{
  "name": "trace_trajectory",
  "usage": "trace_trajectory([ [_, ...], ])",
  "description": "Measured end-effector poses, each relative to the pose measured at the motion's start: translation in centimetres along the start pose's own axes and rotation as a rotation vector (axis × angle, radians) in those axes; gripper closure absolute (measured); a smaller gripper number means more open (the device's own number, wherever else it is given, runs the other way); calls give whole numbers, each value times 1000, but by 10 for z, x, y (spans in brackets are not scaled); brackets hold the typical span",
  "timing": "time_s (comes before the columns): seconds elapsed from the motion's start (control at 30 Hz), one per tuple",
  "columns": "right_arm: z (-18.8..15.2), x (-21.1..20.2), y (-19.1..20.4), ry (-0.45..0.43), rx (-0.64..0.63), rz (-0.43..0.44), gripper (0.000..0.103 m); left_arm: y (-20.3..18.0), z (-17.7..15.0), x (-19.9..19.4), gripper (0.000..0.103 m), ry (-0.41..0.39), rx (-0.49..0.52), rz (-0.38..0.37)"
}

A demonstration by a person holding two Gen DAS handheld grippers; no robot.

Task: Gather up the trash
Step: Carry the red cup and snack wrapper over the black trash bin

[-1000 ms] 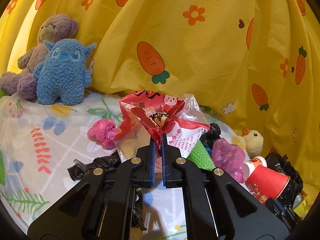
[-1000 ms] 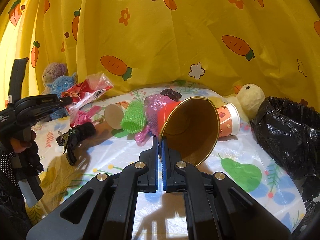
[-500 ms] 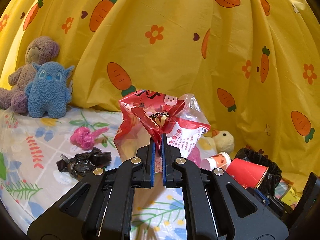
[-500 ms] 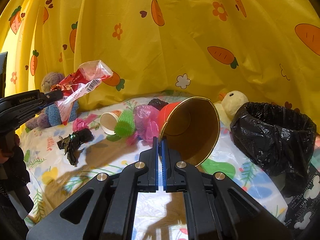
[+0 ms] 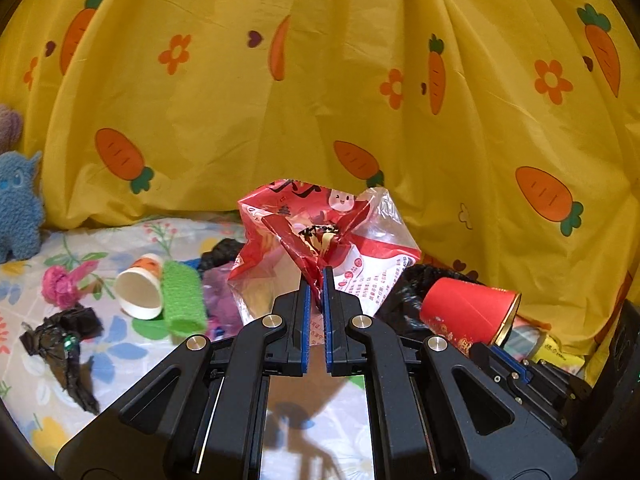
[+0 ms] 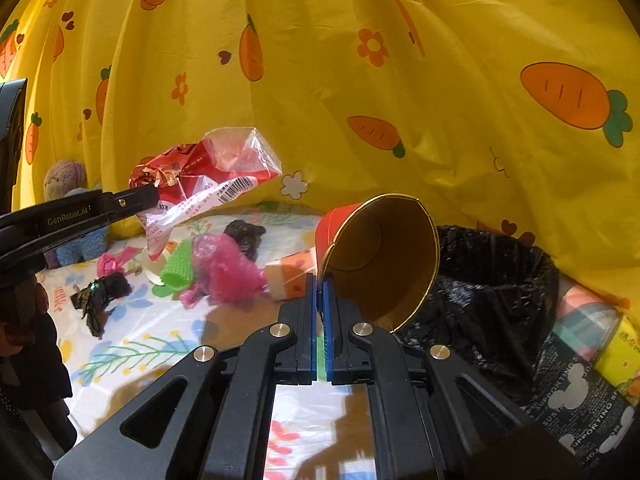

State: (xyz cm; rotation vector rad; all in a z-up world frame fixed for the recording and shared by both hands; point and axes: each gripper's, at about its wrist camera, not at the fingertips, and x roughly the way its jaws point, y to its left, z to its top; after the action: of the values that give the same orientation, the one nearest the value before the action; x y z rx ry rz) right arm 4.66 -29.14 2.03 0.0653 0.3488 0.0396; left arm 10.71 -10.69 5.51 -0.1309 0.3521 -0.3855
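My left gripper is shut on a red and clear snack wrapper and holds it in the air above the bed; the wrapper also shows in the right wrist view. My right gripper is shut on the rim of a red paper cup with a gold inside, held tilted just left of the black trash bag. The red cup also shows in the left wrist view.
On the flowered sheet lie a pink plastic wad, a green mesh sleeve, white paper cups, and crumpled black plastic. A blue plush toy sits at the left. A yellow carrot curtain hangs behind.
Both grippers have swung right and toward the black trash bag, each keeping its load. The bag now lies closer to the red cup.
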Motion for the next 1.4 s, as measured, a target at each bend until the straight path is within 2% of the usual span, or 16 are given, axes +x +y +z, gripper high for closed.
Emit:
trace_trajectory([
  [0.3,37,9,-73,-49,37,-186,99,-72,14,67,99,48,58,-169],
  [0.5,44,24,-108,-21,72,-236,99,-110,13,110,99,86,102,-234],
  [0.67,41,34,-125,4,86,-270,99,-128,8,144,98,140,99,-267],
  [0.87,39,46,-141,43,110,-268,99,-138,1,170,98,179,89,-283],
  [1.13,38,59,-148,71,112,-264,99,-145,-6,184,98,198,105,-293],
  [1.4,39,68,-152,82,119,-246,99,-141,-13,199,95,262,74,-364],
])
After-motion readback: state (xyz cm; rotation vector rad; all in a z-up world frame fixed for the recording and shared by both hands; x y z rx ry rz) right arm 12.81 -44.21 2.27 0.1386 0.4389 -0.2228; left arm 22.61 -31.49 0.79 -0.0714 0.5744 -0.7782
